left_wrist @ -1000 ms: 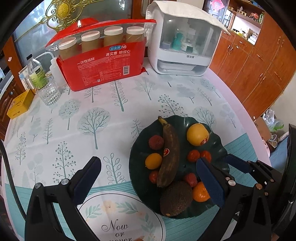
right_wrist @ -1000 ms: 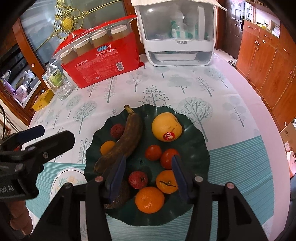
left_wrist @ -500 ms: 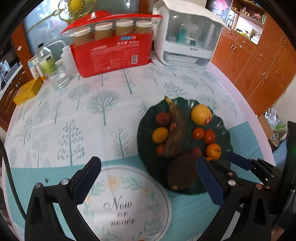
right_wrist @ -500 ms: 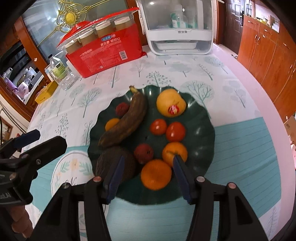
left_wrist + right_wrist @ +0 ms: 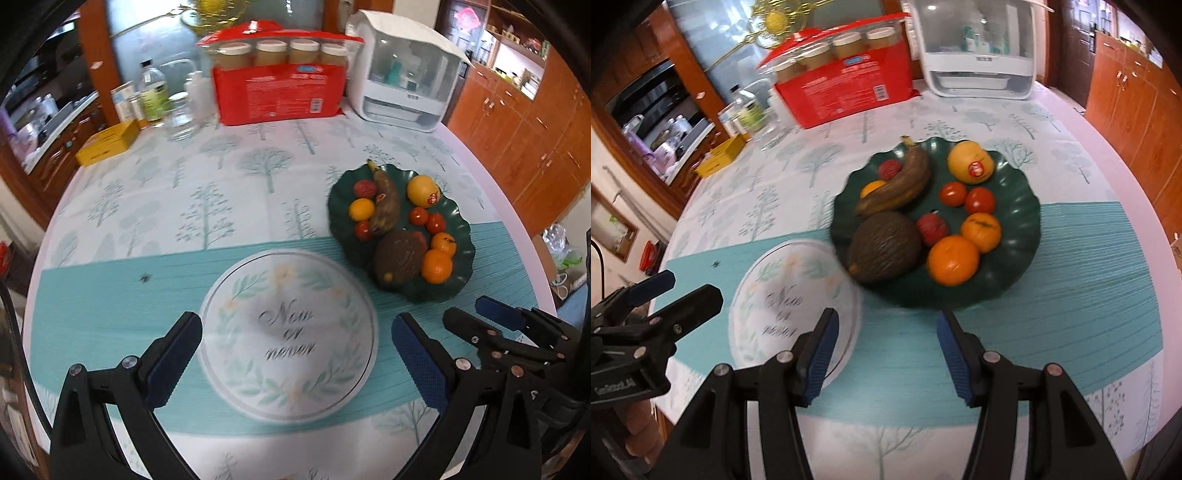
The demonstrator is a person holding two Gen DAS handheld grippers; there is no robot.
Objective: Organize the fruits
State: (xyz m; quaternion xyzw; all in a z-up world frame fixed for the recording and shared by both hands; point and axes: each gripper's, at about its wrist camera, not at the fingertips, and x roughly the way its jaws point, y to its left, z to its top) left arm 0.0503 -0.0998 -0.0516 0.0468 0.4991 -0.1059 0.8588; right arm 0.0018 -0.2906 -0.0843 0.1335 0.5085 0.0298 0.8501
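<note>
On the round table with its tree-printed cloth [image 5: 229, 192], all fruit sits in the scalloped dark-green plate [image 5: 1015, 258] near the right edge. Both the left gripper [image 5: 295, 354] and right gripper [image 5: 884, 354] hover open and empty before it; judging by this, sorting looks finished.

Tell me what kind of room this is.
Probably a home kitchen or dining area: a tablecloth-covered table holding a fruit plate, wooden cabinets along the wall, and a white countertop appliance.
</note>
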